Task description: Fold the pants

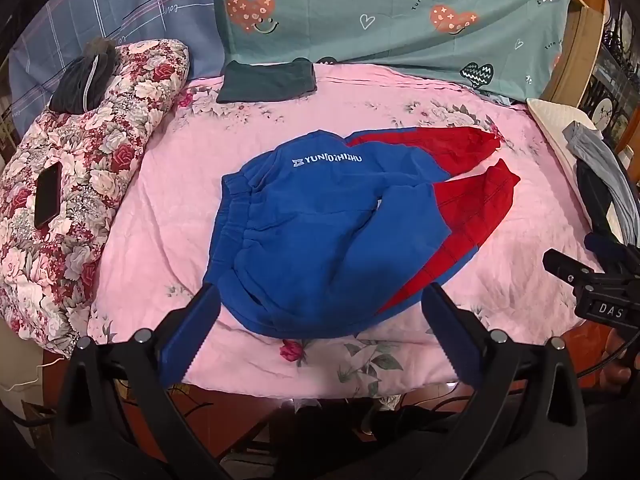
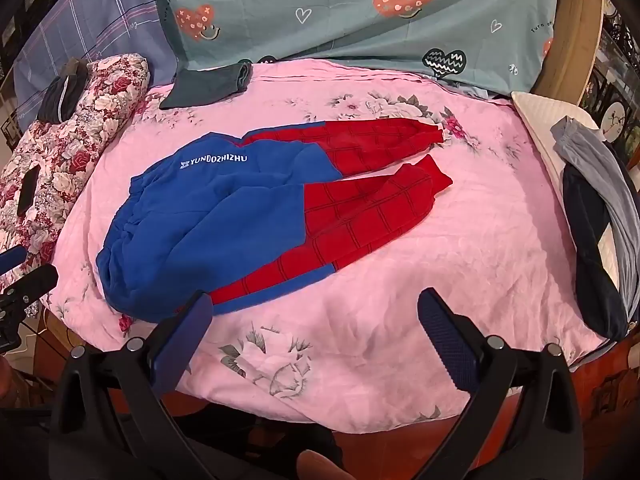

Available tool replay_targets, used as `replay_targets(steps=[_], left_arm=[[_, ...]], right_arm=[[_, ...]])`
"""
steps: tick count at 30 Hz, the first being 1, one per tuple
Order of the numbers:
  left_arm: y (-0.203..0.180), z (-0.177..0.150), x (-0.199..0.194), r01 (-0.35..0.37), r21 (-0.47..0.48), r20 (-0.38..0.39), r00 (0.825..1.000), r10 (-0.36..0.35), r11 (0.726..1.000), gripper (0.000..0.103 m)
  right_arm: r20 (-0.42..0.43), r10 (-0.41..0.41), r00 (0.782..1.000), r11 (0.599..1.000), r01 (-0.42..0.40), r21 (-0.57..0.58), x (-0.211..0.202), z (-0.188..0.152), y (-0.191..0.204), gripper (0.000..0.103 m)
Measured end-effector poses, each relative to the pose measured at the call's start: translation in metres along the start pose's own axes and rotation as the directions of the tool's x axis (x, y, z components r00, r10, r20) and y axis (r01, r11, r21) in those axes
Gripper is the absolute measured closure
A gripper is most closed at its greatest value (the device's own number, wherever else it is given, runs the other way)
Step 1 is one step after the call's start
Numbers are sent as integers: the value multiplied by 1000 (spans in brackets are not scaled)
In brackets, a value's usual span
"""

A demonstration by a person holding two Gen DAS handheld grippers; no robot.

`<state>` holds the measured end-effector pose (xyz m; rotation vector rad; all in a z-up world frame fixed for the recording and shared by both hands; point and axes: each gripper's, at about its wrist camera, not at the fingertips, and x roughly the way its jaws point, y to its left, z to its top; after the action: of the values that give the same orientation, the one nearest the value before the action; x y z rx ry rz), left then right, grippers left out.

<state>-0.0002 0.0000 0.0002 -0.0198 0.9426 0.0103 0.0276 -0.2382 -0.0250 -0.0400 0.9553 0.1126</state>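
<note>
Blue and red pants (image 1: 320, 220) lie spread on the pink floral sheet (image 1: 160, 216), waistband to the left, both red legs to the right. White lettering runs along the far blue edge. My left gripper (image 1: 320, 300) is open and empty, just in front of the near blue hem. In the right wrist view the pants (image 2: 248, 216) lie left of centre. My right gripper (image 2: 316, 300) is open and empty above the near edge of the sheet (image 2: 440, 260), its left finger (image 2: 180, 340) near the pants' near hem.
A folded dark green garment (image 1: 266, 80) lies at the back. A floral quilt (image 1: 80, 168) at left carries a phone (image 1: 48, 196) and dark clothes (image 1: 86, 76). Grey and navy garments (image 2: 600, 216) lie on a pillow at right. A teal sheet (image 2: 360, 12) hangs behind.
</note>
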Motion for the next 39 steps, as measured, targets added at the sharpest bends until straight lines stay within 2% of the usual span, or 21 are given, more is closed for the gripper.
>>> replay_targets(steps=[39], left_arm=[[4, -5, 7, 7, -9, -9, 1000, -7, 1000, 2]], right_arm=[[-18, -1, 1000, 1000, 0, -10, 10, 0, 4, 1]])
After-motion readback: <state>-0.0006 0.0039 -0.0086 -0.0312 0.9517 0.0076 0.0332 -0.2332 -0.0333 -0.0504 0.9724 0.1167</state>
